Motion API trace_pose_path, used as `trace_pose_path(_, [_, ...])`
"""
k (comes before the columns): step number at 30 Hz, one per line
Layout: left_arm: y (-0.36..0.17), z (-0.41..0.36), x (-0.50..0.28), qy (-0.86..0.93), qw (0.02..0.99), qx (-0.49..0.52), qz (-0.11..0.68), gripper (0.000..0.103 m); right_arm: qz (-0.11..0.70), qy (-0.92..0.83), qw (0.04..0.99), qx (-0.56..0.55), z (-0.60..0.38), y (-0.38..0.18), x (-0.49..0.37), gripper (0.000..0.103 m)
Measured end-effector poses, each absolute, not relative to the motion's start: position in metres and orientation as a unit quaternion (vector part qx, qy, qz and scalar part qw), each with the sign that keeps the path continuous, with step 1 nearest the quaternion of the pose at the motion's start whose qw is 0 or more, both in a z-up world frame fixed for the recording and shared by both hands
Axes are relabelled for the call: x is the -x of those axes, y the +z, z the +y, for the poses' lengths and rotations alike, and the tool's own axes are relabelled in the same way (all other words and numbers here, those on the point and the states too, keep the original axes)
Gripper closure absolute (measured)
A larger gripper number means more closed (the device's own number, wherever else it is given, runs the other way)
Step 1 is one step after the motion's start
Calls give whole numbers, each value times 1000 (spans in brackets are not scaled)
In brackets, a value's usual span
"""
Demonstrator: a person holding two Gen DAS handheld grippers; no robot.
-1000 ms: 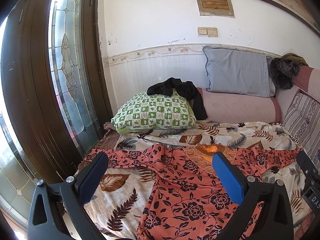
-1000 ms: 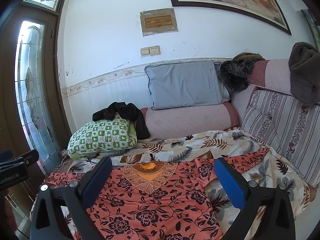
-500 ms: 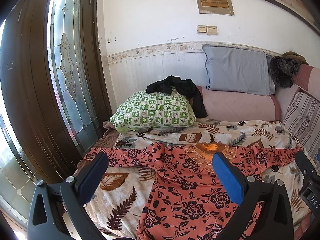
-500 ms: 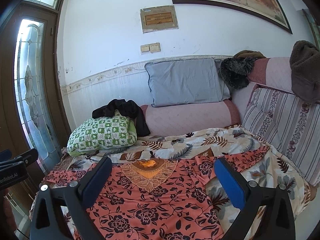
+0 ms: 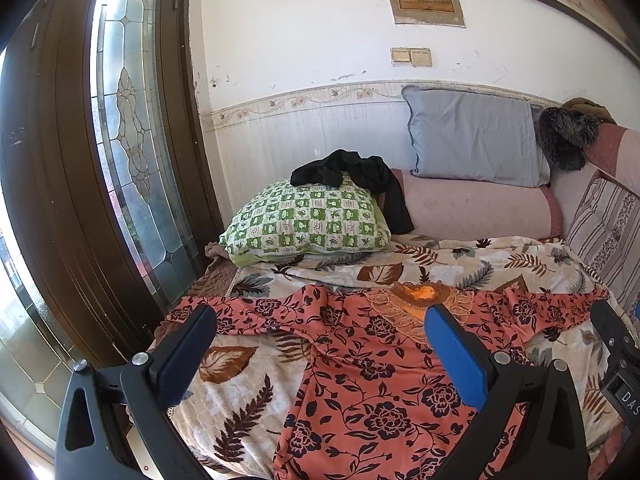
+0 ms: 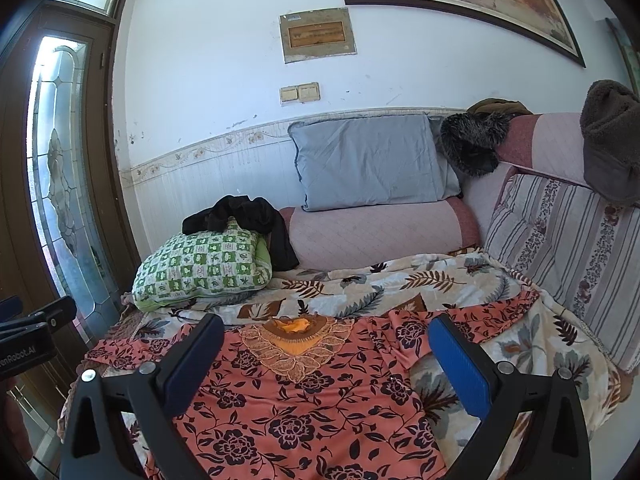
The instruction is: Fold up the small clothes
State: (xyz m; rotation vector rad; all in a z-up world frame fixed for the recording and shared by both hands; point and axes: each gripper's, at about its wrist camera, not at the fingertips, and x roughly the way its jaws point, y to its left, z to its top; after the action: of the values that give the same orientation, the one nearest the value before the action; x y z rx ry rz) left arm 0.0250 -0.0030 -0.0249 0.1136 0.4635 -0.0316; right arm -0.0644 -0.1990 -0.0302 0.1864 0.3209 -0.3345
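A salmon-pink top with dark flowers point(image 5: 372, 364) point(image 6: 304, 408) lies spread flat on the leaf-print blanket point(image 5: 240, 408) point(image 6: 404, 284), sleeves out to both sides, its orange embroidered neckline point(image 6: 294, 338) toward the wall. My left gripper point(image 5: 320, 336) hovers open above the top's left half, nothing between its blue pads. My right gripper point(image 6: 326, 342) hangs open over the chest area near the neckline, holding nothing. The left gripper's body point(image 6: 28, 338) shows at the left edge of the right wrist view.
A green checked pillow point(image 5: 304, 224) with a black garment point(image 5: 356, 176) on it sits behind the top. A grey pillow point(image 6: 372, 162) leans on a pink bolster point(image 6: 380, 234). A striped cushion point(image 6: 568, 252) stands to the right. A wooden glass-panelled door point(image 5: 100, 160) borders the left.
Both wrist views have drifted slightly, with the room sitting a little higher in frame. The top lies as before and both grippers have stayed open.
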Motion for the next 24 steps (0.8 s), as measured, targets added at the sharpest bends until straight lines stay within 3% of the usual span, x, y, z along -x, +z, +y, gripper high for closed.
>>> trace_pose_path(24, [-47, -29, -55, -17, 964, -80, 253, 0, 188, -175, 960, -108, -217, -53, 40, 0])
